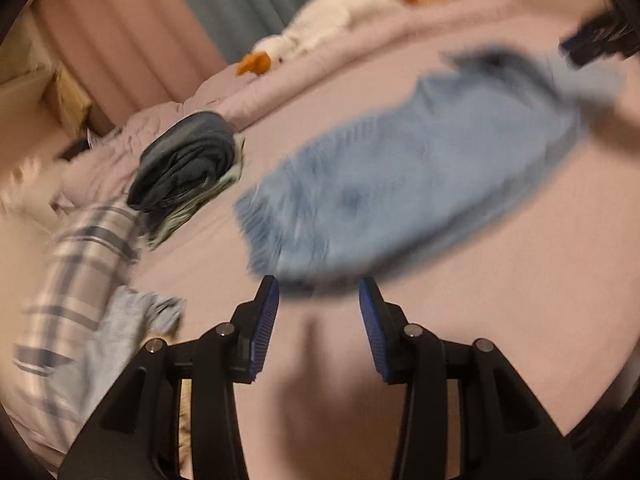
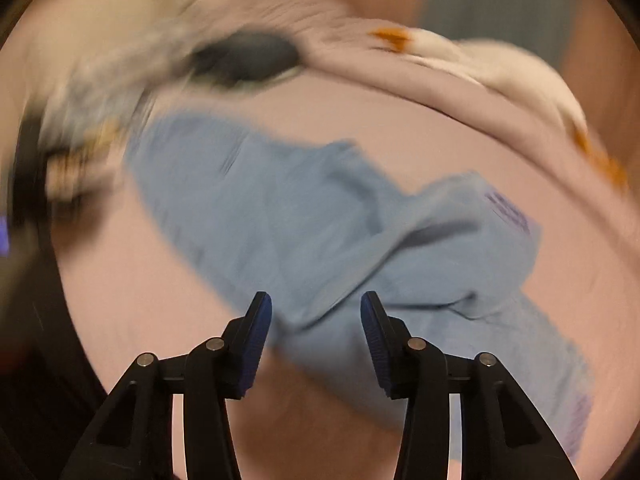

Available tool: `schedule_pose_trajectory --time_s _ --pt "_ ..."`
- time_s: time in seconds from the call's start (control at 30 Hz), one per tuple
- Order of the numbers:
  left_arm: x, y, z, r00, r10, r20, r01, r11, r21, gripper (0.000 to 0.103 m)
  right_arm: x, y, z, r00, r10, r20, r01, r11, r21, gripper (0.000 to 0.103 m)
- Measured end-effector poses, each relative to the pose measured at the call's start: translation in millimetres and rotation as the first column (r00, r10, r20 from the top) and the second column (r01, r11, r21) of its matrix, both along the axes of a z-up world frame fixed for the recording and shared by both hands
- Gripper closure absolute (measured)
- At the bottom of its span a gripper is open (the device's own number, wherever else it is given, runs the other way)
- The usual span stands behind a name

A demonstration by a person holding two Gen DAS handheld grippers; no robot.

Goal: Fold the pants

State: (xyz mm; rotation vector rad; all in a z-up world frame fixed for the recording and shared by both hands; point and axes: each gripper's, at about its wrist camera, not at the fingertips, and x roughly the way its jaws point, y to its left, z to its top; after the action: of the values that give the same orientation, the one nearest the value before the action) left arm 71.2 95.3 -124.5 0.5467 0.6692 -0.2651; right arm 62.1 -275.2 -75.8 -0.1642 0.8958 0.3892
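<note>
Light blue pants (image 1: pixel 400 176) lie flat and partly folded on the pink bed sheet (image 1: pixel 500 300), blurred by motion. My left gripper (image 1: pixel 319 286) is open and empty, just short of the pants' near frayed edge. My right gripper (image 2: pixel 316 302) is open and empty, its fingers above the near fold of the same pants (image 2: pixel 320 220). In the left wrist view the right gripper (image 1: pixel 592 42) shows at the far right, beyond the pants' other end.
A stack of dark folded clothes (image 1: pixel 188 160) sits at the left on the bed. A plaid garment (image 1: pixel 80 280) and another pale blue garment (image 1: pixel 132 320) lie near the left edge. A white plush toy (image 1: pixel 332 20) lies on the bunched duvet behind.
</note>
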Motion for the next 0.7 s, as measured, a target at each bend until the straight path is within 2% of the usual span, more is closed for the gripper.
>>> schedule_pose_trajectory --time_s 0.07,0.13,0.2,0.27,0.37,0.4,0.47,0.5,0.53,0.57,0.6,0.63,0.67,0.7 --pt "13 -23 10 1.0 -0.015 -0.017 0.013 0.996 -0.094 0.061 26 -26 12 0.991 -0.134 -0.016 0.135 0.985 0.11 0.052" --pt "26 -48 11 0.998 -0.035 -0.054 0.025 0.985 -0.169 0.061 59 -46 18 0.957 -0.283 -0.058 0.288 0.949 0.129 0.045" --pt "38 -74 8 0.993 -0.058 -0.101 0.033 0.971 -0.237 0.061 98 -56 16 0.911 -0.399 -0.104 0.408 0.91 0.075 0.045" --pt "48 -100 2 0.986 -0.085 -0.142 0.044 0.961 -0.273 0.061 132 -57 13 0.881 -0.449 -0.147 0.459 0.887 0.042 0.044" --pt "63 -134 -11 0.979 -0.107 -0.173 0.058 0.962 -0.266 0.061 182 -46 -2 0.837 -0.5 -0.223 0.508 0.861 -0.024 0.043" --pt "67 -143 -16 0.975 -0.11 -0.195 0.055 0.961 -0.271 0.061 202 -40 -13 0.815 -0.517 -0.262 0.518 0.853 -0.069 0.043" --pt "73 -150 -25 0.964 -0.121 -0.237 0.046 0.953 -0.299 0.063 226 -37 -30 0.778 -0.56 -0.284 0.537 0.828 -0.161 0.043" --pt "75 -153 -28 0.963 -0.122 -0.239 0.045 0.951 -0.305 0.062 238 -35 -45 0.745 -0.59 -0.312 0.542 0.807 -0.233 0.043" --pt "75 -155 -29 0.964 -0.121 -0.237 0.045 0.951 -0.306 0.062 245 -35 -57 0.727 -0.601 -0.332 0.531 0.799 -0.283 0.043" --pt "76 -154 -30 0.963 -0.124 -0.239 0.043 0.948 -0.316 0.062 249 -34 -65 0.724 -0.603 -0.335 0.516 0.796 -0.316 0.05" --pt "76 -152 -29 0.962 -0.126 -0.241 0.041 0.944 -0.328 0.061 251 -36 -70 0.725 -0.6 -0.338 0.504 0.797 -0.333 0.071" --pt "77 -150 -28 0.961 -0.126 -0.244 0.037 0.94 -0.34 0.059 251 -39 -70 0.725 -0.606 -0.327 0.509 0.791 -0.339 0.081" --pt "79 -149 -27 0.961 -0.124 -0.249 0.031 0.937 -0.348 0.058 249 -44 -63 0.736 -0.601 -0.311 0.521 0.796 -0.308 0.09" --pt "81 -146 -26 0.96 -0.12 -0.252 0.024 0.935 -0.354 0.058 247 -47 -56 0.747 -0.588 -0.311 0.529 0.808 -0.258 0.094"
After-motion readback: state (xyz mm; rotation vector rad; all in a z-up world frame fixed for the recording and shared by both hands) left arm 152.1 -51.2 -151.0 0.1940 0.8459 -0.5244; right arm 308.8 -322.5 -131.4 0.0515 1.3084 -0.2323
